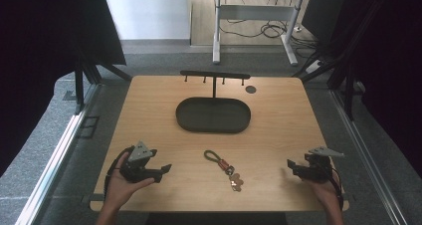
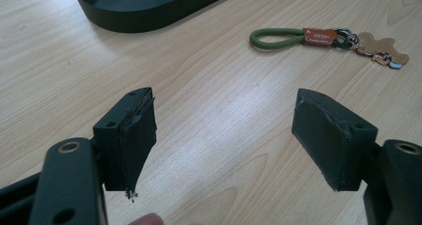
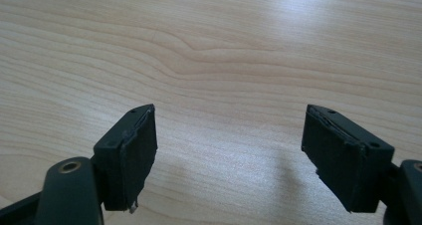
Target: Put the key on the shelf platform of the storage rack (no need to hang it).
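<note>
— Between the two grippers, nearer the left gripper point(image 1: 166, 168) than the right gripper point(image 1: 290, 163), lies the keychain point(image 1: 223, 164); it touches neither.

— How will it handle?

— Light and limp, most likely; the green cord loop point(image 2: 272, 38) is soft and should flex, the small charms point(image 2: 382, 52) at the other end look loose and may swing; the loop or the orange tag point(image 2: 320, 37) seems the surest hold.

— And the jaws?

— Both pairs stand wide with nothing between them, seen in each gripper view.

— The surface?

— Smooth pale wood table point(image 3: 214, 51), flat, so the cord sits low and may slide; beyond the grippers sits a dark oval tray point(image 1: 213, 115) with a peg stand point(image 1: 214, 76) behind it; grey floor and a desk frame farther off.
</note>
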`<state>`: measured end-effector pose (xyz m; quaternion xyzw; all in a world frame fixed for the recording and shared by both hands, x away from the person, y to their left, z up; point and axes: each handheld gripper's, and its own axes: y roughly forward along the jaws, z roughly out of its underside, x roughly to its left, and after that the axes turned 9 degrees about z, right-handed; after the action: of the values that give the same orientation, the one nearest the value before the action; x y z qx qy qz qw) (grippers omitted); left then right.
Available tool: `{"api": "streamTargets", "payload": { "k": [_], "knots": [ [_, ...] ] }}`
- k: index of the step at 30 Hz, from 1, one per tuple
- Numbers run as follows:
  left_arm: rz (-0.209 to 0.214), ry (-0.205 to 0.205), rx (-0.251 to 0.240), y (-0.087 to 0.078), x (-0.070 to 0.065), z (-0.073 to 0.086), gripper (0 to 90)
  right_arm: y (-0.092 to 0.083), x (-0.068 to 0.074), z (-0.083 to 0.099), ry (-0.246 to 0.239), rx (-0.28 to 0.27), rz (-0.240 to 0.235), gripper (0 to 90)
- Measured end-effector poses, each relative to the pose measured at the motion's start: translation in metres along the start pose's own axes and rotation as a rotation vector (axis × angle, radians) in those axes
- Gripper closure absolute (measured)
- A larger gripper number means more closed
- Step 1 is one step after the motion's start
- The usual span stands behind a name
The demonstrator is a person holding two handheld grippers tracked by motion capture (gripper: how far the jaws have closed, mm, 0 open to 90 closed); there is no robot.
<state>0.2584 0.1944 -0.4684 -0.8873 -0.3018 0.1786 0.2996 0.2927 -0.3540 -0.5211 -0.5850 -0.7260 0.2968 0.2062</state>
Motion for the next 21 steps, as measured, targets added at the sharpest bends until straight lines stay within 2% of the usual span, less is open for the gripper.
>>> {"api": "streamTargets", "payload": {
  "k": [6,17,21],
  "knots": [
    [-0.002,-0.001,0.009,0.0014,0.0012,0.0009,25.7,0.0010,0.0006,0.0002,-0.010,0.015,-0.030,25.7],
    [-0.011,0.001,-0.011,-0.0044,-0.0009,-0.0010,25.7,-0.0005,0.0015,-0.0001,-0.021,0.018,-0.045,28.2],
    [-0.007,-0.001,0.005,-0.0002,0.0015,0.0003,25.7,0.0005,0.0006,0.0004,-0.022,0.017,-0.049,29.3]
  ]
}}
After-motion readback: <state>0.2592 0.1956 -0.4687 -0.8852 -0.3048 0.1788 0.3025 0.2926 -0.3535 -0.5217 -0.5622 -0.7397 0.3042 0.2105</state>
